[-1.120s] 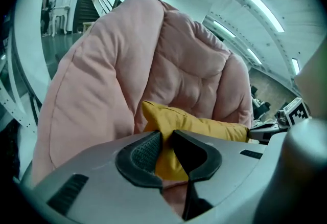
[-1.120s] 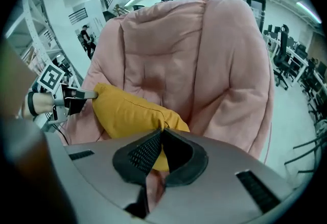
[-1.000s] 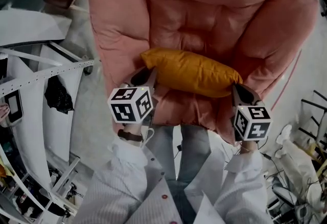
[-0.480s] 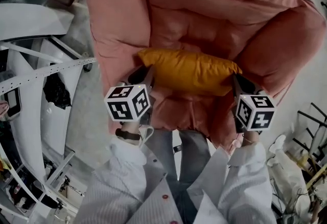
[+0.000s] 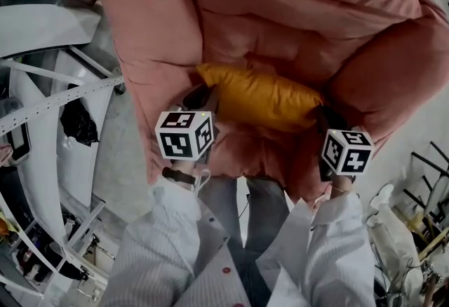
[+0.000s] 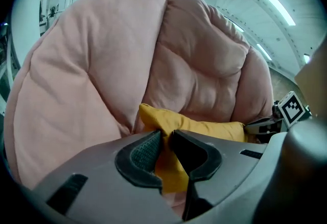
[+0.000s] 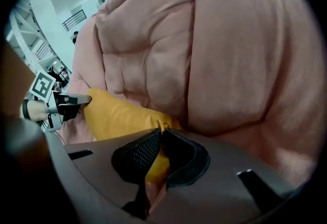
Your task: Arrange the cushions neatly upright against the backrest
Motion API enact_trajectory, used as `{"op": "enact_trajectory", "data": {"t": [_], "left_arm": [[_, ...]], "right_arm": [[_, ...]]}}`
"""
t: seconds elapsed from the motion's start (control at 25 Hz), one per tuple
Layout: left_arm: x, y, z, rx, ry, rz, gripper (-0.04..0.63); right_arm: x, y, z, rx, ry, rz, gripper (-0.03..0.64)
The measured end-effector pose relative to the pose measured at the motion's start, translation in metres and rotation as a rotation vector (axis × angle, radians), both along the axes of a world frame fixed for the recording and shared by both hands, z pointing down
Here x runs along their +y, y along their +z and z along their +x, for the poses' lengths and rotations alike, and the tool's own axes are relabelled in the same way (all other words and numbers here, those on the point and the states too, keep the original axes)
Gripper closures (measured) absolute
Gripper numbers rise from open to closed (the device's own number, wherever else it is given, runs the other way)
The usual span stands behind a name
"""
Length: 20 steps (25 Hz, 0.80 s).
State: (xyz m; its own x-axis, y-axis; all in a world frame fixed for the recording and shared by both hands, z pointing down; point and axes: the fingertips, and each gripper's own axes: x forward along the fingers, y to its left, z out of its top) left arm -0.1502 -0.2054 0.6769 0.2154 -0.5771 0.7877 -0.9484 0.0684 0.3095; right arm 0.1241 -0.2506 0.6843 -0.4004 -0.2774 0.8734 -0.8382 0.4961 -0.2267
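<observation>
A: Where is the cushion (image 5: 259,97) sitting?
B: It's lying lengthwise low in the chair (image 5: 295,4), which is bulging up behind it.
A: And the tools?
B: The left gripper (image 6: 164,135) is pinching its left corner; the right gripper (image 7: 160,133) is clamping the right corner, fabric squeezed between both pairs of jaws.

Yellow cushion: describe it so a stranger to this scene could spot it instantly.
Find the big puffy pink chair filling the head view. In its seat hollow is a mustard-yellow cushion, lying sideways, one end pinched by the left gripper, the other by the right gripper. It's the only yellow thing amid that pink.
</observation>
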Motion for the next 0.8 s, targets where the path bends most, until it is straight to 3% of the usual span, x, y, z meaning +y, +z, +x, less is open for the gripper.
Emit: {"op": "enact_trajectory", "data": {"t": [0.32, 0.52, 0.8], "left_arm": [[-0.003, 0.01, -0.002, -0.011, 0.005, -0.015, 0.502], [0.0, 0.005, -0.004, 0.026, -0.041, -0.002, 0.499], [0.008, -0.015, -0.011, -0.03, 0.009, 0.026, 0.479]], "right_arm": [[-0.003, 0.009, -0.003, 0.014, -0.012, 0.001, 0.595], [-0.001, 0.004, -0.003, 0.01, -0.006, 0.013, 0.595], [-0.002, -0.028, 0.006, -0.053, 0.07, 0.062, 0.594]]}}
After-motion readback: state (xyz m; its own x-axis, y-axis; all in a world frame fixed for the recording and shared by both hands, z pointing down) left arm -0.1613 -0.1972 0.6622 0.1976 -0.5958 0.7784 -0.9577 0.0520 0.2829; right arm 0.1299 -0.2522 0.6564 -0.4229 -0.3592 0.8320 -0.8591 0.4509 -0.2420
